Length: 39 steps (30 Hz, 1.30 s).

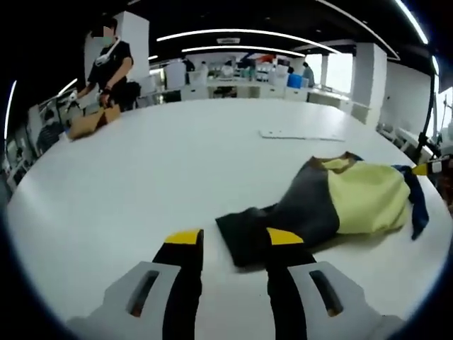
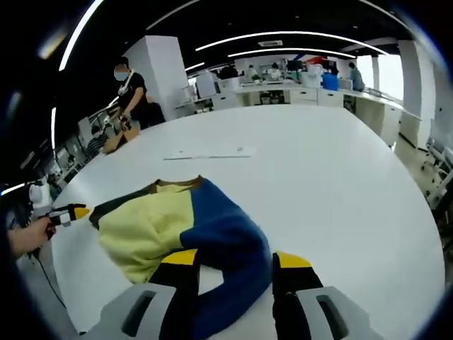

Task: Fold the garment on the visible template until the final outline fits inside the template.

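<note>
Garment: yellow, grey and blue garment [image 1: 333, 202] lies crumpled on the table, lower right of the left gripper view; in the right gripper view [image 2: 180, 230] it is lower centre-left.
Template: thin flat sheet [image 1: 301, 134] on the table beyond the garment, apart from it.
Left gripper [image 1: 233, 241]: jaws apart, holding nothing, the right jaw over the grey sleeve end.
Right gripper [image 2: 233, 262]: jaws apart, blue sleeve lying between them.
Table [image 1: 177, 163]: white, broad.
Person [image 1: 110, 64]: upper left, at the far table edge by a brown item.

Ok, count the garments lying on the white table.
1: a yellow, grey and blue garment lies crumpled on the white table, just ahead of both grippers. The brown item by the far person is unclear.
</note>
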{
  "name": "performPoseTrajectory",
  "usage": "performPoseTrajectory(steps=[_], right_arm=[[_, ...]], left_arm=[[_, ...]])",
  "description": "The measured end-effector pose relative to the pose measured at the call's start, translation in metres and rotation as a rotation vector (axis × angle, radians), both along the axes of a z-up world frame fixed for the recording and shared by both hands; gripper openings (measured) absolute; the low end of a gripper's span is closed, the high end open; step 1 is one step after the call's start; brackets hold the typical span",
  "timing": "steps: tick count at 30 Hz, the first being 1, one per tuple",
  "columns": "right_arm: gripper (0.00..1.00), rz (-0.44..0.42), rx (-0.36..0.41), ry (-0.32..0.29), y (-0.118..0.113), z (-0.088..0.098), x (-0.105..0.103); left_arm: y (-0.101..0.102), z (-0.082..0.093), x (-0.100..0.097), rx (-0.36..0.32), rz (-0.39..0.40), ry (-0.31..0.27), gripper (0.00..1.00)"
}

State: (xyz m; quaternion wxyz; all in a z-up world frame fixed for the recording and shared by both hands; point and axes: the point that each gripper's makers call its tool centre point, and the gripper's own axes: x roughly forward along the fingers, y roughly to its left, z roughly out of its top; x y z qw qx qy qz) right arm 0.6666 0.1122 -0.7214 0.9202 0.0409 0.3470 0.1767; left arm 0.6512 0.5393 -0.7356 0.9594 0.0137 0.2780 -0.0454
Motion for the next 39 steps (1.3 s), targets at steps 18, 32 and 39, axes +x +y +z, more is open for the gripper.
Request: performPoseTrajectory(steps=[18,32,39], right_arm=[[0.54,0.108,0.018,0.069,0.020,-0.015,-0.057],[0.51,0.180,-0.002,0.123,0.034,-0.038,-0.101],[0.47,0.152,-0.009,0.131,0.031,-0.048,-0.112]], left_arm=[[-0.028,0.017,-0.024,0.053,-0.178,-0.068,0.63],[-0.018,0.015,-0.052,0.029,-0.177,-0.052,0.69],[-0.029,0.018,-0.065,0.024,-0.235,-0.055,0.75]])
